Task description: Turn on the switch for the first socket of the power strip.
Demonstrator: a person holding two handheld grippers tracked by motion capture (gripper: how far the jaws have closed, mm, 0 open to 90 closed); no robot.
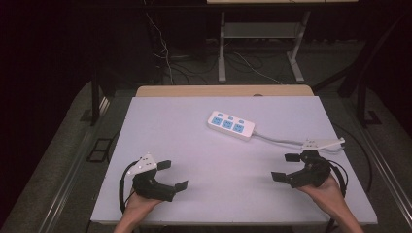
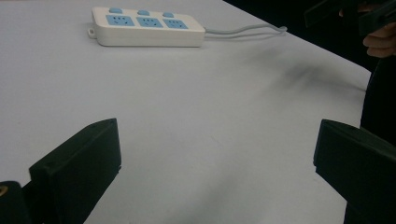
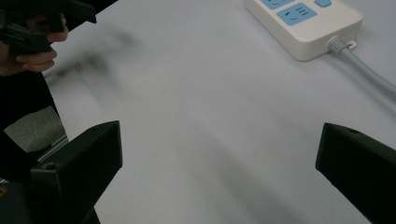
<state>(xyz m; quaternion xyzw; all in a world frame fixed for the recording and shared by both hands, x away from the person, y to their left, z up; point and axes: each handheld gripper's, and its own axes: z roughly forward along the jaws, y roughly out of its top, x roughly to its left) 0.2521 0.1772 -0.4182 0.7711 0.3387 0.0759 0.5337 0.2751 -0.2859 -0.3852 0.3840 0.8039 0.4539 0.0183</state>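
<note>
A white power strip (image 1: 231,125) with three blue sockets lies flat near the middle back of the table; its grey cord (image 1: 279,141) runs right toward the table's edge. The same power strip (image 2: 147,26) sits far ahead in the left gripper view, and its cord end (image 3: 308,23) shows at the top right of the right gripper view. My left gripper (image 1: 172,175) stands open at the front left, nothing between its jaws. At the front right my right gripper (image 1: 285,167) is open too, empty, its jaws wide apart above bare tabletop.
The table is a pale lilac sheet (image 1: 194,145) over a wooden top (image 1: 223,91). A white plug (image 1: 323,144) lies at the cord's end near the right edge, just beyond my right gripper. Behind the table stand a metal frame (image 1: 257,43) and loose cables on a dark floor.
</note>
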